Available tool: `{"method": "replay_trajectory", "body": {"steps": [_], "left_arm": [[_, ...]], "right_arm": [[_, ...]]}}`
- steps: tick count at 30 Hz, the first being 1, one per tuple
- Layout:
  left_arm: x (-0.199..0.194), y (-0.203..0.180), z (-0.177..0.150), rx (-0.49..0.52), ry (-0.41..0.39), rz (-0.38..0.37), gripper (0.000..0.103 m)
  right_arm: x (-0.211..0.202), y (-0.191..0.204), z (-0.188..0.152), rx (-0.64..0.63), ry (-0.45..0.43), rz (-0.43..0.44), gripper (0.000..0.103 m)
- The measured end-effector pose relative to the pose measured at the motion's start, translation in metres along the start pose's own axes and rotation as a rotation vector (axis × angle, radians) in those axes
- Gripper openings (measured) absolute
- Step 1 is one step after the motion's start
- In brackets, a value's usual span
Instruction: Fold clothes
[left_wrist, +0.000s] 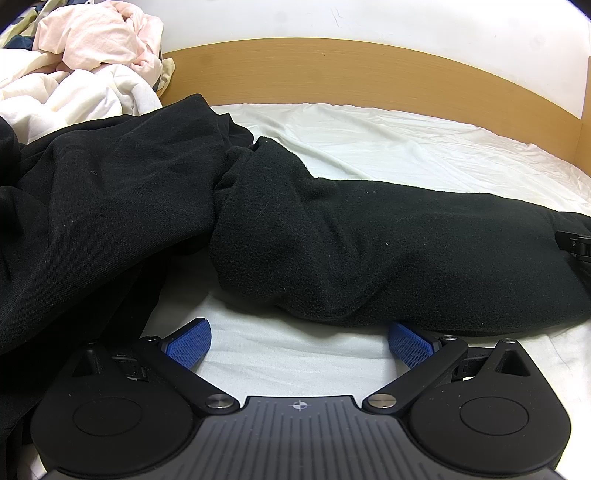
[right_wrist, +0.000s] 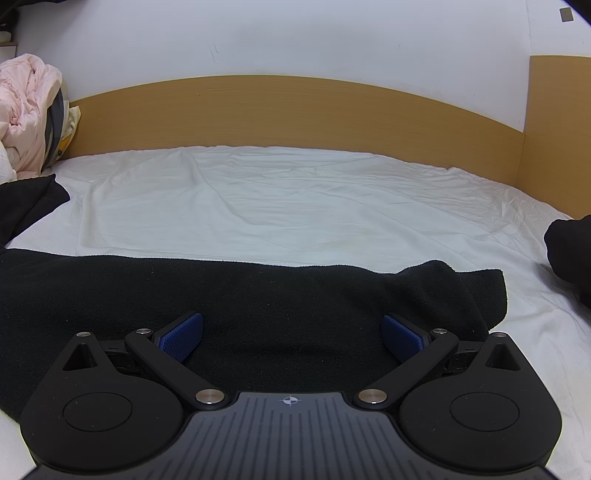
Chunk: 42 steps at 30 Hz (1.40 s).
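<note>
Plainly, both claws stand spread wide and hold nothing: the left gripper (left_wrist: 299, 341) rests over bare white bedsheet (left_wrist: 424, 147) just short of the near edge of the black fleece garment (left_wrist: 351, 240), while the right gripper (right_wrist: 291, 338) hovers over that same fleece (right_wrist: 258, 295), blue ribbed pads on either side of dark pile. The fleece lies in a long rumpled band across the bed, one end bunched against a smoother black knit garment (left_wrist: 103, 184). From here the likely trouble is a pinch that takes only the top layer, or takes sheet along with fleece, since black on black hides where the edges and layers run; a lift would then drag the fold askew. The knit garment might also come along if the two are tangled. Only the left view shows the knit heap, the pile of pale pink and cream laundry (left_wrist: 92, 55) and a bit of the other tool at its right edge; the right view alone shows the fleece's flapped far corner and the wooden headboard (right_wrist: 295, 110) whole.
</note>
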<state>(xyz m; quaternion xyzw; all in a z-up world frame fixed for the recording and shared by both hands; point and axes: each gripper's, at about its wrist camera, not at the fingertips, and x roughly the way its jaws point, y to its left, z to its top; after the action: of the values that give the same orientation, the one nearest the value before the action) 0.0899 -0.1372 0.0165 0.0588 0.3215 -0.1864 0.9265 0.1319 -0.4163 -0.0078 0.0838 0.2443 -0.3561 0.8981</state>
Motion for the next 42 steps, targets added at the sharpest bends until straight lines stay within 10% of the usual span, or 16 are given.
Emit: {"method": "replay_trajectory", "body": {"steps": [42], "left_arm": [[-0.0005, -0.0040, -0.0024, 0.001, -0.001, 0.003, 0.102]], "right_arm": [[-0.0003, 0.0000, -0.0001, 0.000, 0.000, 0.000, 0.103]]}}
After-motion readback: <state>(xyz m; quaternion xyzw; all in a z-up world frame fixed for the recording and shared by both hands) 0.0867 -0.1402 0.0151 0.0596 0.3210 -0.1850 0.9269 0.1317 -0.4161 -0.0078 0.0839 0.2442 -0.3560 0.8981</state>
